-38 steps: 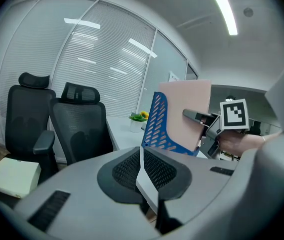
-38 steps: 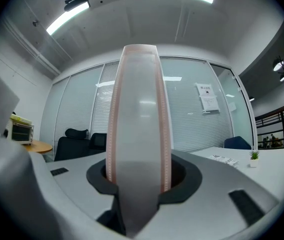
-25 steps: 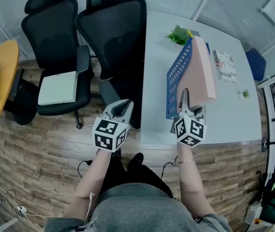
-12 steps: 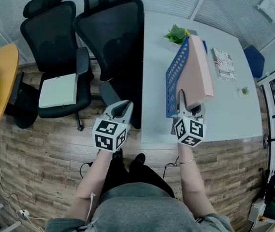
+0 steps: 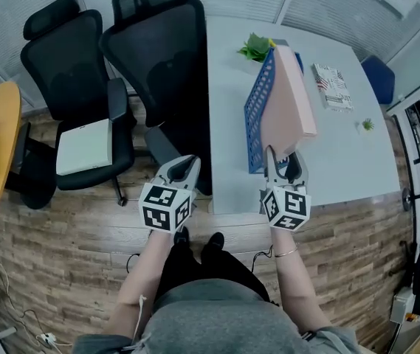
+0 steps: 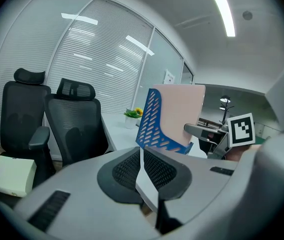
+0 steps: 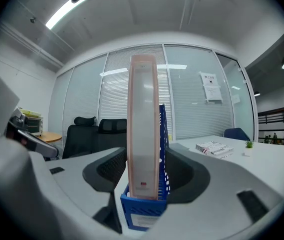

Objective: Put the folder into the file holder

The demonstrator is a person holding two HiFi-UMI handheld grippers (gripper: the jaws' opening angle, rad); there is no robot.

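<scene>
The jaws of my right gripper have just been opening, apart around the folder standing in the file holder at the table's near edge; my left gripper is closed, empty.

The pale pink, thick-spined plastic folder stands upright inside the blue perforated plastic file holder, spine toward the near end and top edge rising well above the holder's sloped side walls. It appears to rest fully down on the holder's floor, though the low front lip hides its bottom edge. The holder sits lengthwise on the white table, close to the table's left edge.
</scene>
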